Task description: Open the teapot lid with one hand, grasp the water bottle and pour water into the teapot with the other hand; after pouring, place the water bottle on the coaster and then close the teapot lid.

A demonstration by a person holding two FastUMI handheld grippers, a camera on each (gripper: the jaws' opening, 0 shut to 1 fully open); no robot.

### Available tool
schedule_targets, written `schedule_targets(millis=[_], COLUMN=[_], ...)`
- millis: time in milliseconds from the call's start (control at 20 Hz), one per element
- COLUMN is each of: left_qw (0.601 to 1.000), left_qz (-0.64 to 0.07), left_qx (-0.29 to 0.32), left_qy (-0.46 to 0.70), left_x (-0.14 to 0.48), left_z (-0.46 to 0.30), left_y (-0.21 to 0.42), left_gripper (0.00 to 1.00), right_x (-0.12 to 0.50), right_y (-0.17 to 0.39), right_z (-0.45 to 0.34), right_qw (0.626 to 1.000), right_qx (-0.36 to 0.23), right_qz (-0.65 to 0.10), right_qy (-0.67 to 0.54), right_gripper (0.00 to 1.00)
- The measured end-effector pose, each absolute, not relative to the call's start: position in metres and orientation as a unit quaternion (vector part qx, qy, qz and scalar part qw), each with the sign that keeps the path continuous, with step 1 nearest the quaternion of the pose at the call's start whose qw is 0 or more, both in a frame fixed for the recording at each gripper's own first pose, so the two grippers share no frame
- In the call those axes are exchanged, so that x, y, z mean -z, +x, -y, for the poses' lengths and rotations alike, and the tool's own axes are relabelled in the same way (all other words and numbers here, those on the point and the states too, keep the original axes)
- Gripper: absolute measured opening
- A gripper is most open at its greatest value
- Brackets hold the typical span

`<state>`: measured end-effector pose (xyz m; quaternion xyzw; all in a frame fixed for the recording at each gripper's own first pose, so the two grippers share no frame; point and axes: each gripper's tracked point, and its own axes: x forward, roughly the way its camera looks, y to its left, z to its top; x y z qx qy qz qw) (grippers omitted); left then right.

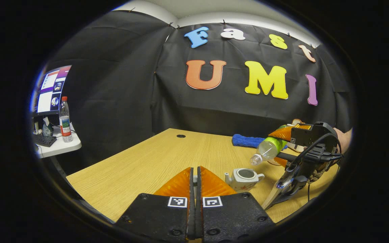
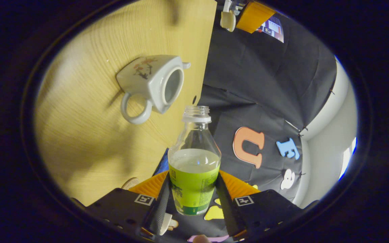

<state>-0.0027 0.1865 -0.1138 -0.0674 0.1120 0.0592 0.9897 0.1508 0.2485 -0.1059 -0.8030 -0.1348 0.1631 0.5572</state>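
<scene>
Left gripper view: my left gripper (image 1: 195, 175) pressed together, teapot (image 1: 243, 178) lidless on table (image 1: 140, 165), interior unclear. Right gripper view: my right gripper (image 2: 193, 189) pinching water bottle (image 2: 194, 168) — uncapped, part full, neck tipped toward teapot mouth

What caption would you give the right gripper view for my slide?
Right gripper tilts an uncapped water bottle toward the open, lidless teapot on the wooden table.
</scene>
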Motion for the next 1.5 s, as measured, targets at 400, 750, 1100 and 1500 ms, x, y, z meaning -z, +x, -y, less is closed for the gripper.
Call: schedule_targets(millis=[400,750,1100,1500], left_qw=[0.99,0.989,0.989,0.989], left_qz=[-0.11,-0.115,-0.114,-0.114], left_qx=[-0.06,-0.063,-0.058,-0.056], left_qy=[-0.068,-0.073,-0.072,-0.068], left_x=[0.112,0.118,0.116,0.117], left_z=[-0.188,-0.192,-0.189,-0.189], left_y=[-0.003,-0.004,-0.003,-0.004], left_gripper=[0.03,0.03,0.03,0.03], right_x=[0.098,0.09,0.083,0.078], right_y=[0.144,0.141,0.139,0.138], right_z=[-0.26,-0.265,-0.27,-0.276], right_qw=[0.51,0.487,0.441,0.406], right_qx=[-0.162,-0.158,-0.15,-0.137], right_qz=[0.163,0.178,0.199,0.222], right_qy=[-0.829,-0.84,-0.862,-0.876], right_gripper=[0.72,0.72,0.72,0.71])
